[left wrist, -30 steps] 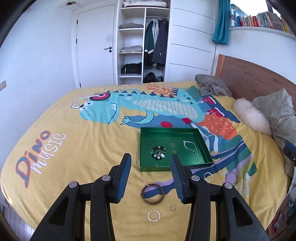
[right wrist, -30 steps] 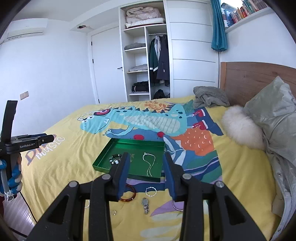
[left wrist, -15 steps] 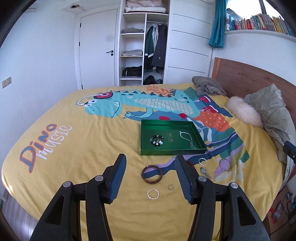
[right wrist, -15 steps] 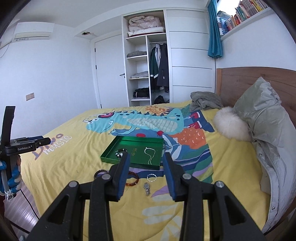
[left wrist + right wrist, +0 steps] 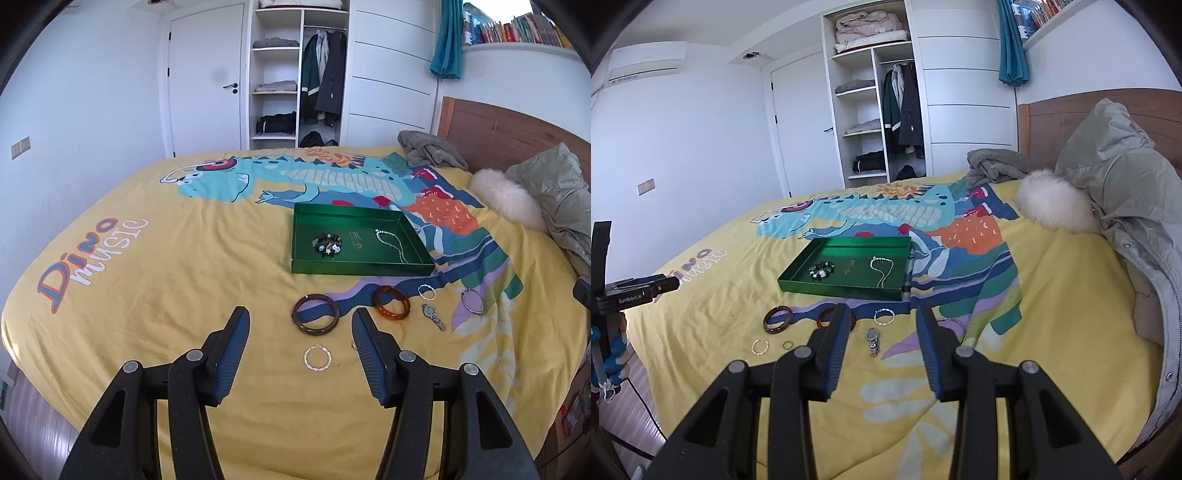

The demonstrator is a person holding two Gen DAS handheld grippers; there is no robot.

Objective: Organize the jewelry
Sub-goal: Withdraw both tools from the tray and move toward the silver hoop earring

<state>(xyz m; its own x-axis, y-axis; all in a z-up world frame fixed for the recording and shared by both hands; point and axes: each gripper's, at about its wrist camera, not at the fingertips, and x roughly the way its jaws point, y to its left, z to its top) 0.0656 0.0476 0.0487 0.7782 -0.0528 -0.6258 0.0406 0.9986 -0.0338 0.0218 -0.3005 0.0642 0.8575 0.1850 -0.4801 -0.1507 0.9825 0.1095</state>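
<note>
- Bed with yellow dino duvet [image 5: 184, 258] fills both views; soft, wrinkled surface.
- Green tray [image 5: 364, 266] sits mid-bed, already holds a dark beaded bracelet [image 5: 327, 244] and a pearl necklace [image 5: 391, 245].
- Left gripper [image 5: 298, 325] hovers wide open, holds nothing; right gripper [image 5: 881, 325] also well open and empty, above the loose pieces.
- Loose jewelry lies just in front of the tray: dark brown bangle [image 5: 316, 314], amber bangle [image 5: 391, 302], silver bracelet [image 5: 473, 301], watch [image 5: 434, 316], thin hoop [image 5: 317, 357], small twisted ring [image 5: 426, 292].
- Risk (my guess): thin hoop and watch lie flat in soft fabric, so fingers may pinch duvet or push them under a wrinkle; smooth bangles could slip out.
- Right view shows the left tool at its edge and a small ring [image 5: 787, 345]; in the left view that ring is mostly hidden behind a finger.
</note>
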